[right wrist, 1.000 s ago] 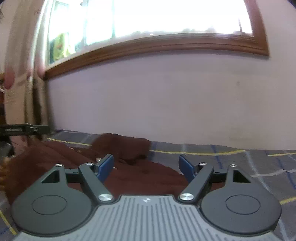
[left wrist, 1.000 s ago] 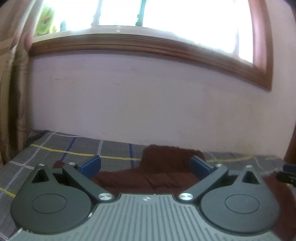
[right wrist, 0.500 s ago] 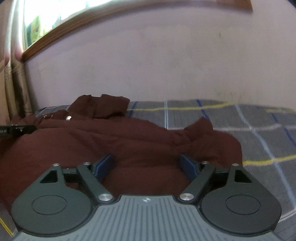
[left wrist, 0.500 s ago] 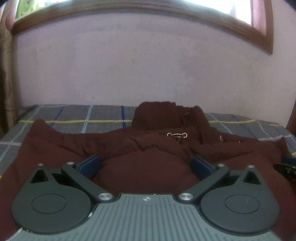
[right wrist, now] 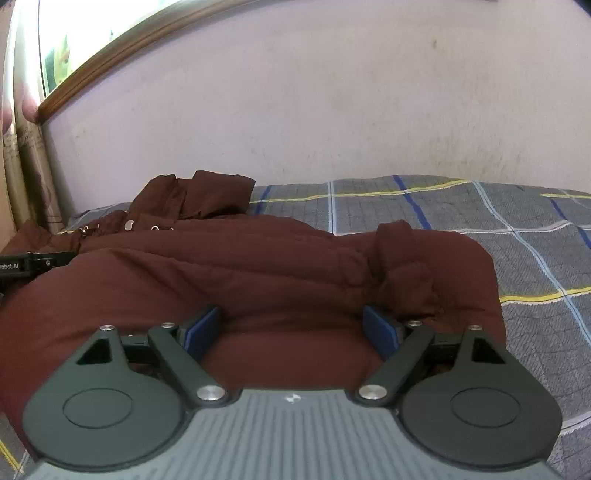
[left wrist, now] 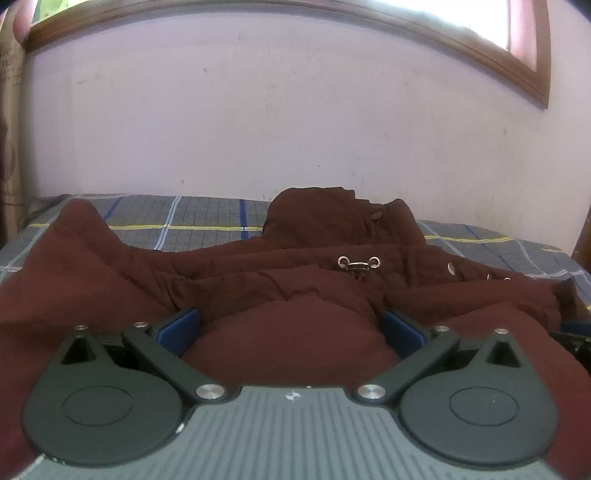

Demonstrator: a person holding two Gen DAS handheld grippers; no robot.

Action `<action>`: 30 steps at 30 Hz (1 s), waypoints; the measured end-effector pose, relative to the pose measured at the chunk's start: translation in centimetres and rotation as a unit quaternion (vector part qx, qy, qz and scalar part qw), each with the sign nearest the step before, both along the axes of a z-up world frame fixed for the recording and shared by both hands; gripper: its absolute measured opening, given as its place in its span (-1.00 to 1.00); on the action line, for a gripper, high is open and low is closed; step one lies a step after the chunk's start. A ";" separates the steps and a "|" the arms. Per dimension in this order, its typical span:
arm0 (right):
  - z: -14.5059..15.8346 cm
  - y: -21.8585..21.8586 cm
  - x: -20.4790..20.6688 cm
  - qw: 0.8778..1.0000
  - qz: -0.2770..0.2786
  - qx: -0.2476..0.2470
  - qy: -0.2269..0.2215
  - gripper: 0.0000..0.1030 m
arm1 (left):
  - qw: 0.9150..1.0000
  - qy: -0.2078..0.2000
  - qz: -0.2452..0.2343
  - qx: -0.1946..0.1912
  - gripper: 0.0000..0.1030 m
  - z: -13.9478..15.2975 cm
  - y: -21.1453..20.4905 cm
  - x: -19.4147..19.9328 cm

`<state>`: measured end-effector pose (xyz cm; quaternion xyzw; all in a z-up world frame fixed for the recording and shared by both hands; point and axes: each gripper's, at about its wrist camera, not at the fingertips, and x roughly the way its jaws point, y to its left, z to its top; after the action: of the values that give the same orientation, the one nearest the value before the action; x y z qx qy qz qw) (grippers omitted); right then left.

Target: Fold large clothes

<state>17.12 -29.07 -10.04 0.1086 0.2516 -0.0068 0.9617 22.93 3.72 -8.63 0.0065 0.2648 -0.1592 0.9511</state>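
Compared with 1 second earlier, both cameras have been lowered and brought close over the puffy maroon quilted jacket (left wrist: 295,295), which now fills each lower view. It is spread on the grey plaid bedsheet (right wrist: 498,229), below a pink wall (left wrist: 295,110) and wooden-framed window (right wrist: 92,74). The left gripper (left wrist: 291,328) and right gripper (right wrist: 291,328) are held with jaws apart, padding bulging between them.

Jacket (left wrist: 295,288) lies spread on bed (left wrist: 199,218), hood end toward wall (left wrist: 295,110) at bed's far edge. Left gripper (left wrist: 291,328) over jacket's near part, fingers wide apart, padded bulge between them. Right gripper (right wrist: 291,328) likewise over jacket near its right edge; bare bed (right wrist: 535,258) to right. Window (left wrist: 480,14) above wall. Curtain (right wrist: 22,166) at bed's far left corner.
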 end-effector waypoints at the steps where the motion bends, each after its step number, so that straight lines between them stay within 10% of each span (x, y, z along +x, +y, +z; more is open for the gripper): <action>1: 0.0 0.0 0.1 1.000 0.000 0.001 -0.001 0.64 | 1.000 -0.003 0.001 0.001 1.00 -0.1 0.0 -0.1; 30: 0.0 0.8 0.1 1.000 -0.015 -0.025 -0.006 0.70 | 0.999 -0.029 0.006 0.012 1.00 -0.4 -0.3 -1.2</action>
<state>17.19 -28.32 -10.02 0.0885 0.2436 -0.0263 0.9655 21.73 3.46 -9.03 0.0211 0.2393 -0.1504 0.9590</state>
